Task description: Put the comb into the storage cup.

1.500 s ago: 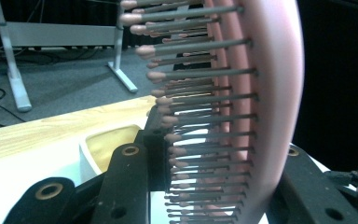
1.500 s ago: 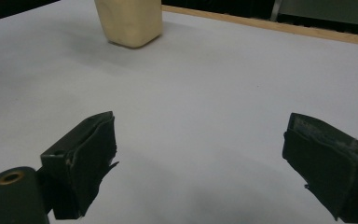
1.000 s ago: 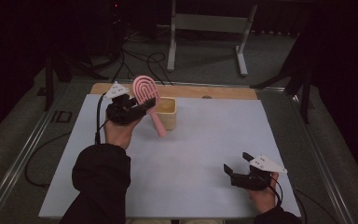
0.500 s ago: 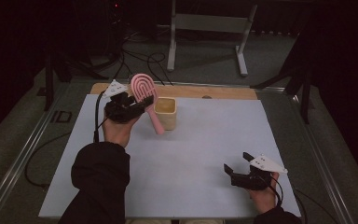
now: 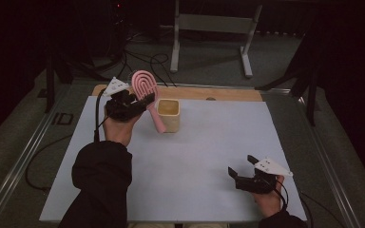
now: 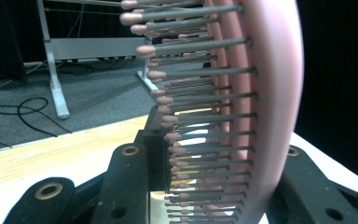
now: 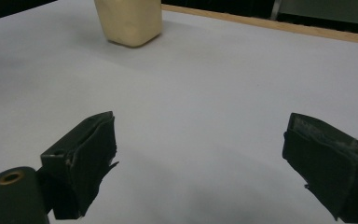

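A pink hairbrush (image 5: 145, 84) stands nearly upright at the table's far left, its handle slanting down beside a cream cup (image 5: 168, 114). My left gripper (image 5: 144, 100) is shut on the brush just below its head. In the left gripper view the brush's bristles and pink back (image 6: 266, 93) rise close between the black jaws of the left gripper (image 6: 214, 189). My right gripper (image 5: 241, 166) rests low near the front right of the table, open with nothing between its pads. In the right gripper view the right gripper (image 7: 200, 163) faces bare white tabletop, with the cup (image 7: 129, 21) far ahead.
A white sheet (image 5: 209, 156) covers the table, with a wooden strip (image 5: 228, 93) along its far edge. Behind the table stand a metal frame (image 5: 209, 28) and loose cables on the floor (image 5: 142, 59). Metal rails run along both table sides.
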The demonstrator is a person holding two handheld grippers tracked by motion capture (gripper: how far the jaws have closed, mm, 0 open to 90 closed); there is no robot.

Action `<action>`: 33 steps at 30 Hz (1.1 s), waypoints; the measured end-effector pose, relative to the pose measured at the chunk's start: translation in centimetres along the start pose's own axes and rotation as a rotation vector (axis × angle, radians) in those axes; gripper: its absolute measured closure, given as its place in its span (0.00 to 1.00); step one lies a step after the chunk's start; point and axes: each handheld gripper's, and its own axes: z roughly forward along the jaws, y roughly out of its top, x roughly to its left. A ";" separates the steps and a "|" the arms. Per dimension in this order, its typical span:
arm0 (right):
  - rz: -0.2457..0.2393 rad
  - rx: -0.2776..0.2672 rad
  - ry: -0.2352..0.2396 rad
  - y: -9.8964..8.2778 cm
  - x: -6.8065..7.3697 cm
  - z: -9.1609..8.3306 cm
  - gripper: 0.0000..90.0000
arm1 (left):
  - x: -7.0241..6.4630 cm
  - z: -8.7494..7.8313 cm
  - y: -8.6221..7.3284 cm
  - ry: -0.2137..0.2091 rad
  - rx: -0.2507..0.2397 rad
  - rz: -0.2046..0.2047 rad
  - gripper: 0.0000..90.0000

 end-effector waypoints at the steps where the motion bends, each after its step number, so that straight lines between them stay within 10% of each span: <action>1: 0.000 0.000 0.000 0.0 0.0 0.0 0.11 | 0.0 0.0 0.1 0.002 -0.001 0.000 0.72; 33: 0.005 0.000 0.002 0.0 0.0 0.1 0.11 | 0.5 0.4 2.0 0.046 -0.026 0.010 0.72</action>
